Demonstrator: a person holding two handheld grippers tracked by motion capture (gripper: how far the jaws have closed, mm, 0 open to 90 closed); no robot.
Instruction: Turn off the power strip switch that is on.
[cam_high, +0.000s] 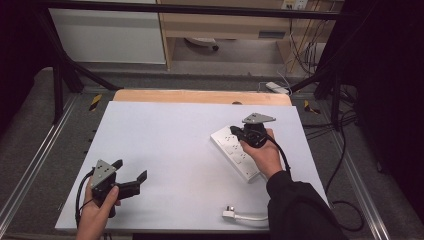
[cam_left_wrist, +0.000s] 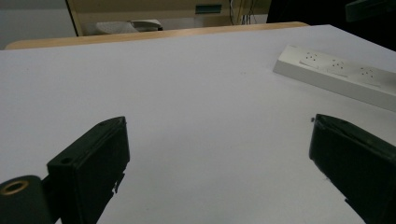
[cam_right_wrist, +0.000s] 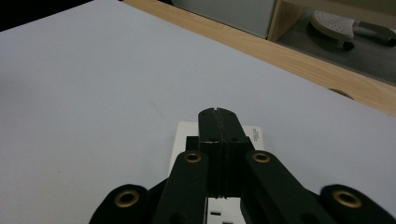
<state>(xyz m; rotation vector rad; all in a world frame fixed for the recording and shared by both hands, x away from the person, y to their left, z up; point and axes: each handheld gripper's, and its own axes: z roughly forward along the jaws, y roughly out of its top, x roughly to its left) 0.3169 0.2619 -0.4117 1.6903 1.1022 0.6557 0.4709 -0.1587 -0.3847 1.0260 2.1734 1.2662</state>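
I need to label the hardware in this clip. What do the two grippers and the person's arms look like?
Both the left gripper and the right gripper are black, each with two flat blocky jaws, brass-ringed holes on the linkage, a grey three-cornered plate on top and a trailing black cable. The right arm wears a black sleeve; no sleeve shows at the left hand.

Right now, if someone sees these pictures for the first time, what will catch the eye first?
Most likely the white power strip, lying at an angle on the right half of the white table, with the right gripper closed and held over its far end. Next, the left gripper near the front left corner, jaws wide open and holding nothing. A white plug with its cable lies at the front edge.
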